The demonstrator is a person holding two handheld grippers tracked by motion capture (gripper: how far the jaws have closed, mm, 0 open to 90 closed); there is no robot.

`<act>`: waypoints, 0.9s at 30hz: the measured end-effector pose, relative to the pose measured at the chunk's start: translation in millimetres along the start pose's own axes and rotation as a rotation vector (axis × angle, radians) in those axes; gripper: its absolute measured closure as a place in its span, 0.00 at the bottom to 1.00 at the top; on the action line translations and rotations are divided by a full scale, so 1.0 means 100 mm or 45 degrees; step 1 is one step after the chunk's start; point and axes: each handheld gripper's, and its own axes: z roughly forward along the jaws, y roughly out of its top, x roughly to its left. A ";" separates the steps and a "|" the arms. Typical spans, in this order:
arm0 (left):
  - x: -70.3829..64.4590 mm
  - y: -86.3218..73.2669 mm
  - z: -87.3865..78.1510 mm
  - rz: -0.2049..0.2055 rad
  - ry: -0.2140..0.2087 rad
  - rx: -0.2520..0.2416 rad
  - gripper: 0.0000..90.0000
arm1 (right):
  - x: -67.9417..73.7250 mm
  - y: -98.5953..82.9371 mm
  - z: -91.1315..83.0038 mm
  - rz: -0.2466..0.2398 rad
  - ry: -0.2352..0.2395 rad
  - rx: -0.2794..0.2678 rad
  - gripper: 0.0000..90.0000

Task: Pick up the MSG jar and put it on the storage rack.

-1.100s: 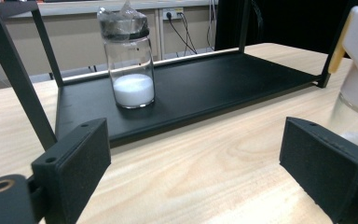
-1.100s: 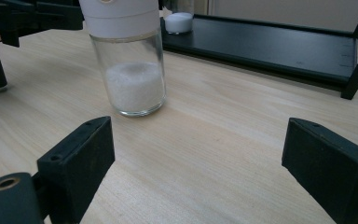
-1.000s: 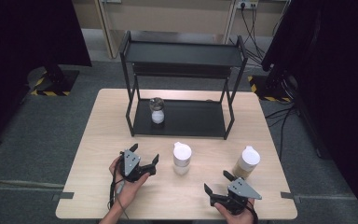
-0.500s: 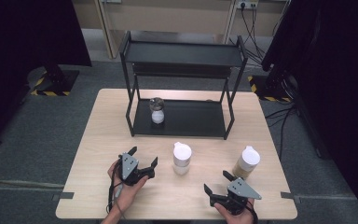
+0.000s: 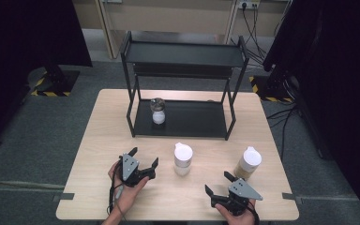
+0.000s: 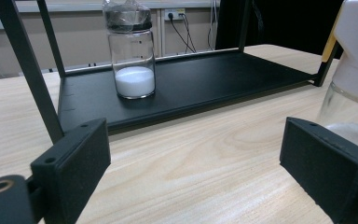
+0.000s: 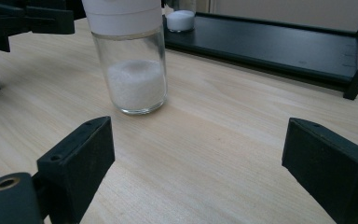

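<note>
— Two tools sit at our near edge of the surface [image 5: 98, 140], both with jaws spread wide and nothing between them. We hold the left tool [image 5: 140, 165] at about seven o'clock and the right tool [image 5: 218, 183] at about five.

— What are we going for?

— We judge it's the white-capped jar [image 5: 183, 159], standing upright just past both tools near the middle of the surface. From the left tool it sits at roughly three o'clock, close beside the right-hand jaw but apart from it; in the left gripper view the jar crowds the right edge. In the right gripper view it stands ahead toward eleven o'clock, with white powder in its bottom.

— And the other jars?

— A second jar with tan contents [image 5: 249, 162] stands at about one o'clock from the right tool. Farther off, a third jar [image 5: 158, 110] already rests on the lower shelf of the black rack [image 5: 185, 119], toward twelve.

— So which step is this?

— The approach, we reckon: nothing gripped yet. The next move calls for us to swing the left tool toward three o'clock until the jaws straddle the glass below the cap, then close gently and keep the jar upright for the shelf.
</note>
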 end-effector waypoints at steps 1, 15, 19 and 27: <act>0.00 0.00 0.00 0.003 0.000 0.001 0.09 | 0.00 0.00 0.00 -0.002 0.000 -0.002 0.11; -0.02 0.00 0.00 0.018 0.003 0.001 0.09 | 0.02 0.01 -0.01 0.015 0.018 -0.045 0.10; -0.02 0.00 0.00 0.018 0.005 0.003 0.09 | 0.06 0.07 0.00 0.005 0.035 -0.075 0.10; -0.02 0.00 0.00 0.024 0.005 0.003 0.09 | 0.10 0.28 0.11 0.003 0.048 -0.124 0.10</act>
